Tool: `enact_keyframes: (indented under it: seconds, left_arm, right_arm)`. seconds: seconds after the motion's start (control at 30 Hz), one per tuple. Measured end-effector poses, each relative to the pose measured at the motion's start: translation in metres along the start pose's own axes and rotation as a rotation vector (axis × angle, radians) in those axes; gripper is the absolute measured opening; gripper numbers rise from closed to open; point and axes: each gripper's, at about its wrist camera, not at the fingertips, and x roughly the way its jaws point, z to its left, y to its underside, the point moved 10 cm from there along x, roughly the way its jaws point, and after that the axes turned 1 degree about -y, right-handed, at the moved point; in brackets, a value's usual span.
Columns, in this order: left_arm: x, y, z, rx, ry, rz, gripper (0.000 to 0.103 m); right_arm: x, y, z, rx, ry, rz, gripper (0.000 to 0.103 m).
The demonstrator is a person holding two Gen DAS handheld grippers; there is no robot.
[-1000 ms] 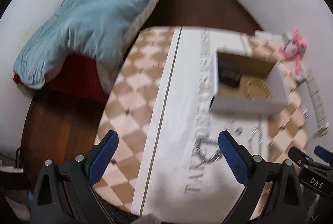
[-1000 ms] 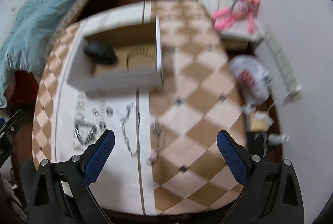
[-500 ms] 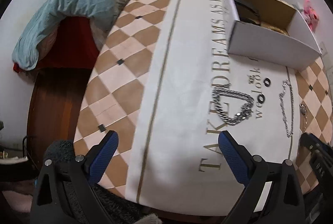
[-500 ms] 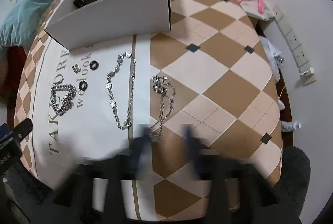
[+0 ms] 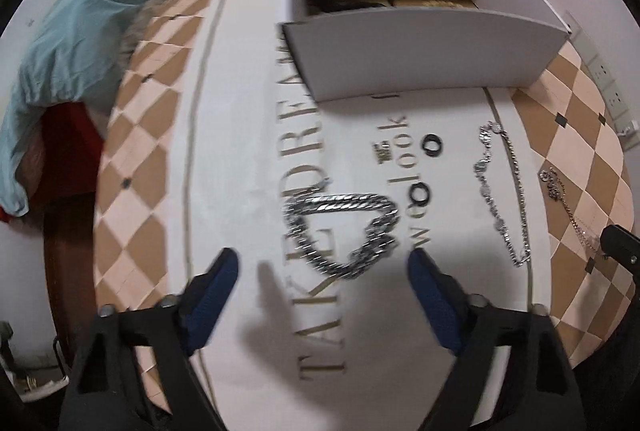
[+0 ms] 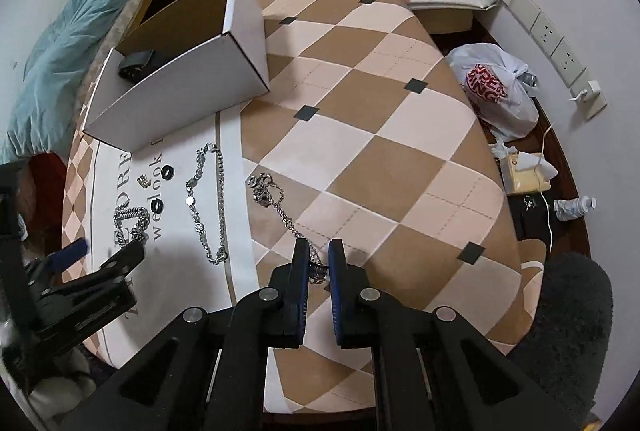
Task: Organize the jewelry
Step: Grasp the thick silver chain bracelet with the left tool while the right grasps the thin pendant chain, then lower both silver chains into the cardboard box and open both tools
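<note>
Now the pick-up step: the right hand-held gripper (image 6: 319,267) is clamped on the thin chain's (image 6: 280,209) end on the bench (image 6: 400,159); the left hand-held gripper (image 5: 322,271), jaws apart and just been closing, straddles the heavy curb chain (image 5: 344,227). Next: lift both into the white box (image 6: 180,87).

Left claw (image 5: 322,263) motion-blurred; box (image 5: 420,55) wall hides its contents.

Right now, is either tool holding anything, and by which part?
Right tool is shut on the near end of the thin chain. Left tool, its jaws just closing, straddles the heavy curb chain without pressing it yet.
</note>
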Motion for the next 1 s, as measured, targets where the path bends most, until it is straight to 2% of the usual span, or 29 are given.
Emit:
enact_keyframes:
  seconds: [0.03,0.17,0.2,0.37,0.57,0.8,1.0]
  left_arm:
    - [0.002,0.0,-0.002,0.003,0.009,0.006,0.064]
    - [-0.001,-0.007,-0.012,-0.003,0.074,-0.01,0.017]
    - [-0.001,-0.007,-0.014,-0.001,0.078,-0.01,0.014]
    - [-0.002,-0.008,-0.02,0.011,0.067,-0.017,0.01]
    - [-0.01,-0.005,-0.016,-0.019,0.088,-0.02,0.01]
    - [-0.051,-0.004,-0.01,-0.068,0.167,-0.059,0.01]
    - [-0.094,-0.025,0.001,-0.095,0.232,-0.123,0.01]
  right_arm:
    - [-0.001,0.0,0.0,0.001,-0.002,0.003,0.01]
    - [-0.001,0.002,0.001,-0.002,-0.002,0.01,0.01]
    - [0.0,0.003,0.001,-0.004,0.0,0.012,0.01]
    - [0.004,0.004,0.004,-0.013,0.004,0.02,0.01]
    - [-0.003,0.001,0.009,-0.014,-0.024,0.015,0.01]
    - [-0.04,-0.021,0.026,-0.035,-0.092,-0.033,0.01]
    - [-0.084,-0.054,0.048,-0.081,-0.156,-0.091,0.01]
